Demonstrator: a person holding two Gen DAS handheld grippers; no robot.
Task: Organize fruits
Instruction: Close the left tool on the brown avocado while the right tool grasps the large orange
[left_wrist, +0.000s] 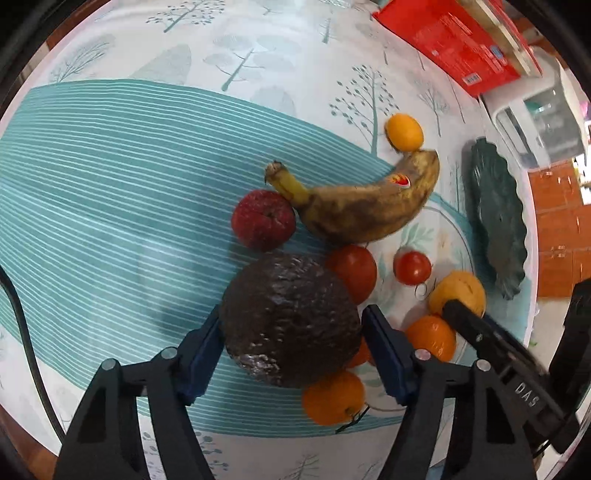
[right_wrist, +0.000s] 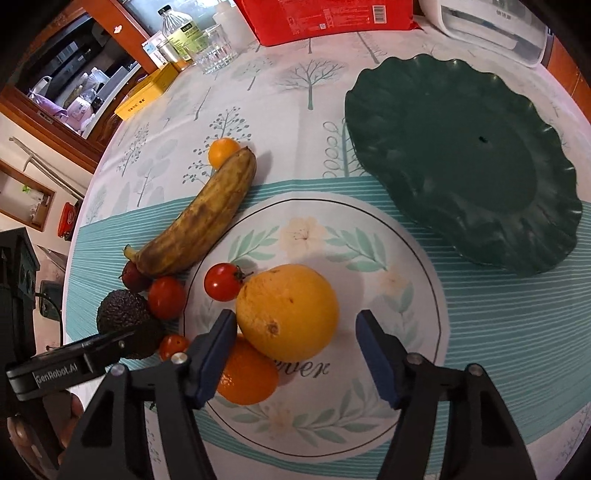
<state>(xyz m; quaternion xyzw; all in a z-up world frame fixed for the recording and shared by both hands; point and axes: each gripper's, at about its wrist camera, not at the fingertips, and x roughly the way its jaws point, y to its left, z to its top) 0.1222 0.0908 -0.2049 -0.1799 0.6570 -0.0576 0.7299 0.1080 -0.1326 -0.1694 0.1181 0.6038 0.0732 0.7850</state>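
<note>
My left gripper (left_wrist: 291, 325) is shut on a dark avocado (left_wrist: 291, 321), both blue pads against its sides; it also shows in the right wrist view (right_wrist: 122, 312). My right gripper (right_wrist: 295, 328) is open around a big yellow orange (right_wrist: 288, 312) on the white floral plate (right_wrist: 369, 229), its left pad near the fruit, its right pad apart. A small orange (right_wrist: 247, 373) and a cherry tomato (right_wrist: 222, 281) lie on the plate too. A brown banana (right_wrist: 203, 218), a red apple (left_wrist: 263, 219), a tomato (right_wrist: 167, 297) and a small yellow fruit (right_wrist: 222, 150) lie to the left.
An empty dark green scalloped plate (right_wrist: 461, 158) sits at the right of the white plate. A red box (right_wrist: 325, 14), a glass (right_wrist: 216, 50), a bottle (right_wrist: 181, 29) and a yellow box (right_wrist: 147, 92) stand at the table's far side. A white appliance (right_wrist: 491, 26) is far right.
</note>
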